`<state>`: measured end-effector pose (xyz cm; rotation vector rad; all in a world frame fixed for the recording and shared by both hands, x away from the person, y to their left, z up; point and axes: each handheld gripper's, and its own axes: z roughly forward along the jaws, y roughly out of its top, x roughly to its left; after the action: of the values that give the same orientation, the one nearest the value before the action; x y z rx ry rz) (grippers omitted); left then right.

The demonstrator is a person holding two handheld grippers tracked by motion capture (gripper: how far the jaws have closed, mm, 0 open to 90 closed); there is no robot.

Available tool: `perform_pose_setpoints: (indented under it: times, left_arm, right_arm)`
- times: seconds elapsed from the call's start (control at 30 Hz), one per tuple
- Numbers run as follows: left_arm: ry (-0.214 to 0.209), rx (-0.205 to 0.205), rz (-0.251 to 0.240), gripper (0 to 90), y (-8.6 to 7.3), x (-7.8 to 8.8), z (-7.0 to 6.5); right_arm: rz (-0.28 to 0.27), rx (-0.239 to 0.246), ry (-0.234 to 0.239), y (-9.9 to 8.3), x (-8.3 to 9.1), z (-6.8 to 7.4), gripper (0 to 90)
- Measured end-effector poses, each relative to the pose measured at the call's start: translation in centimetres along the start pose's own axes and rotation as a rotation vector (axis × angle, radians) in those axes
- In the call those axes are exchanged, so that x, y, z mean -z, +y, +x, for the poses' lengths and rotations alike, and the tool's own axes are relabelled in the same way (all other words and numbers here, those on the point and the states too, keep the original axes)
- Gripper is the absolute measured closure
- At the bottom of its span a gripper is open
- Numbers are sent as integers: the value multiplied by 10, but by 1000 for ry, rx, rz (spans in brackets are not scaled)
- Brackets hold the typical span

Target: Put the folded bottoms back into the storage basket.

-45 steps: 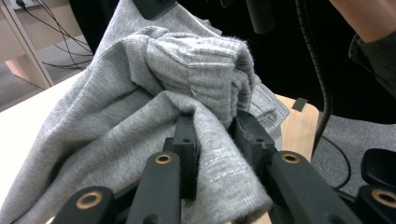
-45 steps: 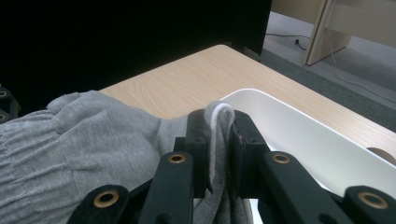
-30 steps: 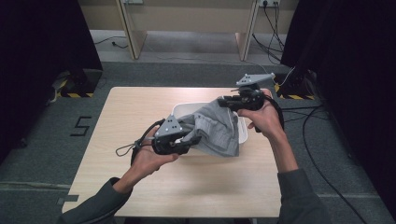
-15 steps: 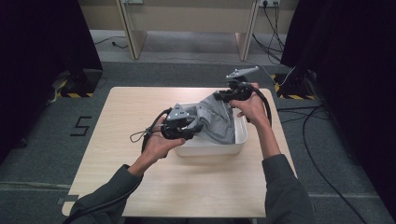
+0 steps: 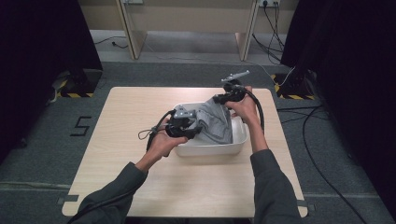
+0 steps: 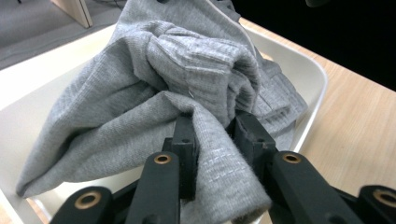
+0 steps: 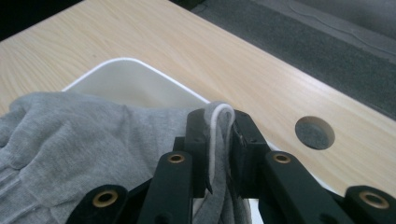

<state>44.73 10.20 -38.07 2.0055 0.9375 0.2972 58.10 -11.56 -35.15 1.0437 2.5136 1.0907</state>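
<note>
— Both grippers have dropped, bringing the grey garment (image 5: 214, 122) down into the white tub (image 5: 238, 140) near the table's (image 5: 116, 172) far right corner.
— Grip check?
— Left gripper (image 6: 212, 140) pinches a bunched fold; right gripper (image 7: 218, 140) clamps the white-edged hem, over the tub's far rim.

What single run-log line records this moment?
left gripper: shut on grey garment | right gripper: shut on its edge | garment: hanging into white tub | table
</note>
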Motion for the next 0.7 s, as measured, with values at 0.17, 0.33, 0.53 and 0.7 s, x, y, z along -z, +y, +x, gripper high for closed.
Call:
perform_pose_setpoints:
  times: [0.17,0.33,0.53,0.7]
  left_arm:
    - [-5,11,57,677,-6,-8,2]
    - [-6,26,101,609,-11,-12,5]
    - [8,26,23,590,-3,7,7]
    - [9,3,-34,567,6,31,4]
  right_arm:
    - [43,-13,-18,-12,-15,-4,789]
    - [109,-9,-66,-18,-25,-6,735]
    - [139,-35,-119,-21,-26,-7,612]
    - [113,-12,-158,-17,-11,-6,546]
